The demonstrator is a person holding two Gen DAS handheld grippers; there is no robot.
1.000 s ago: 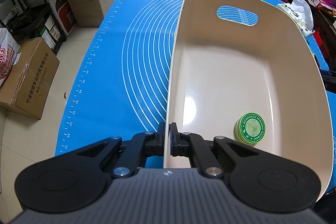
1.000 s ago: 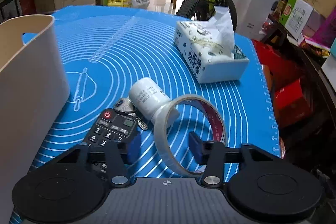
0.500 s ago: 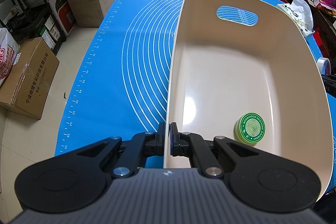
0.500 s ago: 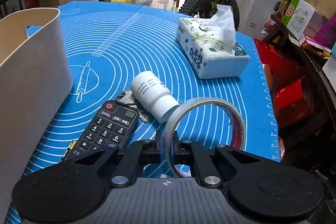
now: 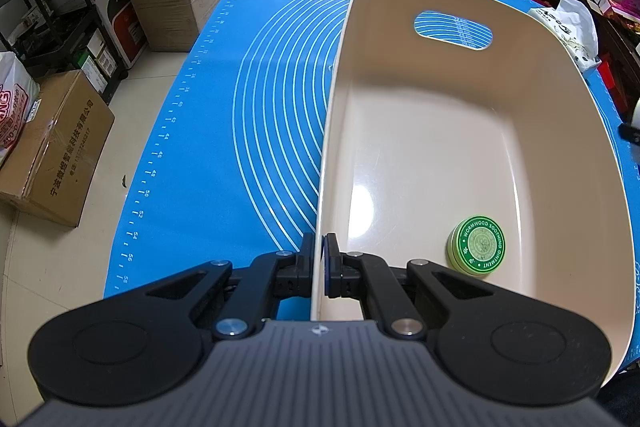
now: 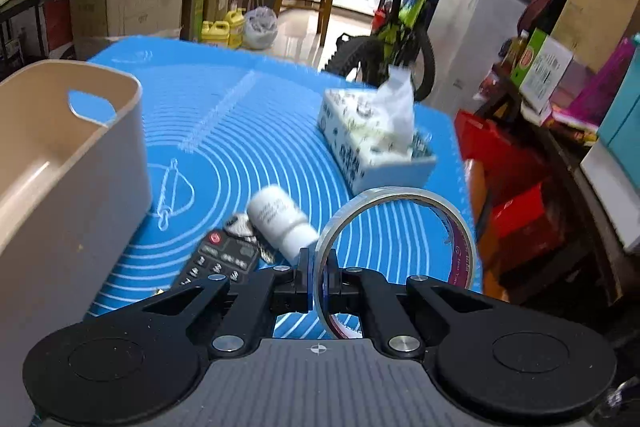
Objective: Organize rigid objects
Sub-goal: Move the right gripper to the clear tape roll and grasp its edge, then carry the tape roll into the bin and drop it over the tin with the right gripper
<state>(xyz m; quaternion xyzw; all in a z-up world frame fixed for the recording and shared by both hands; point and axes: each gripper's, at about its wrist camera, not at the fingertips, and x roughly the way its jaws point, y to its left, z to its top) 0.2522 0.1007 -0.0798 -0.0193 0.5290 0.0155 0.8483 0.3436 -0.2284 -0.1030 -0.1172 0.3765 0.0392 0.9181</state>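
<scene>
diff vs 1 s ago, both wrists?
The right hand-held gripper closed on the tape roll, gripping its wall, and lifted it off the mat; bottle and remote now sit lower and farther away in its view. Unchanged: the left hand-held gripper stays clamped on the bin rim, and the green tin remains inside.

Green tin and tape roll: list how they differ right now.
The green tin lies flat inside the beige bin; the tape roll stands on edge, pinched by the right gripper outside the bin. The tin is a closed, lettered disc; the roll is an open ring. Both are round.
</scene>
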